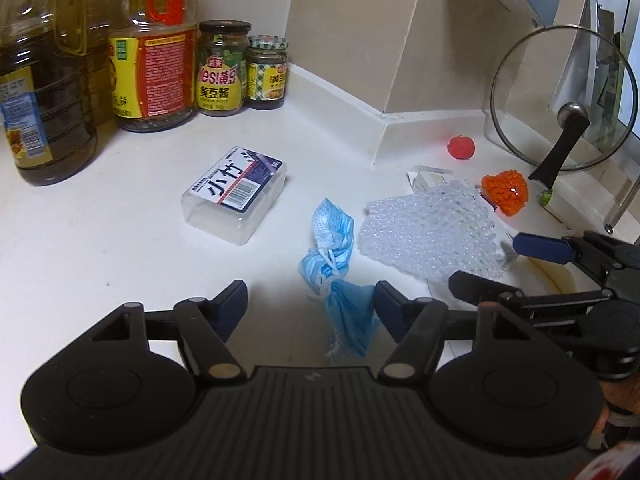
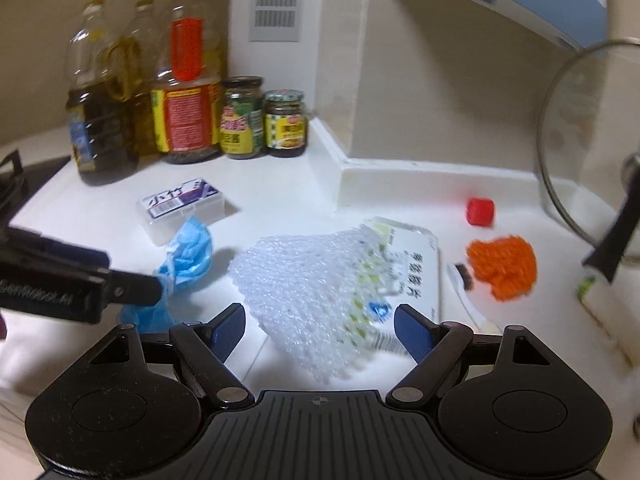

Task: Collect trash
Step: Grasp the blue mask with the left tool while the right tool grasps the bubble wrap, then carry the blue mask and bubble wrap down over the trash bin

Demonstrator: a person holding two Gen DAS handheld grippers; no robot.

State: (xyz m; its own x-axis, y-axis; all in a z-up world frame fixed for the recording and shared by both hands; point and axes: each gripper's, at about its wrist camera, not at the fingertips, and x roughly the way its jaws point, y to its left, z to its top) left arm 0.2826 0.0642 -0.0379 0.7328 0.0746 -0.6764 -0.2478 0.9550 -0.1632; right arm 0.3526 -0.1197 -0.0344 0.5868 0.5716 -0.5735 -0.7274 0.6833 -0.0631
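A crumpled blue face mask (image 1: 334, 264) lies on the white counter (image 1: 120, 220); its lower end sits between the open fingers of my left gripper (image 1: 310, 306). The mask also shows in the right wrist view (image 2: 188, 252), beside the left gripper's fingers (image 2: 132, 280). A sheet of bubble wrap (image 1: 428, 228) (image 2: 308, 284) lies over a white box (image 2: 416, 268). My right gripper (image 2: 320, 326) is open, its jaws either side of the bubble wrap's near edge. It shows at the right of the left view (image 1: 500, 264). An orange net ball (image 2: 502, 264) and a red cap (image 2: 480, 212) lie further right.
Oil bottles (image 1: 40, 80) and sauce jars (image 1: 222, 68) stand at the back left. A clear toothpick box (image 1: 236, 192) lies mid-counter. A glass pot lid (image 1: 560, 96) leans at the right. A white toothbrush (image 2: 468, 292) lies by the orange ball. A stove edge (image 2: 12, 176) shows far left.
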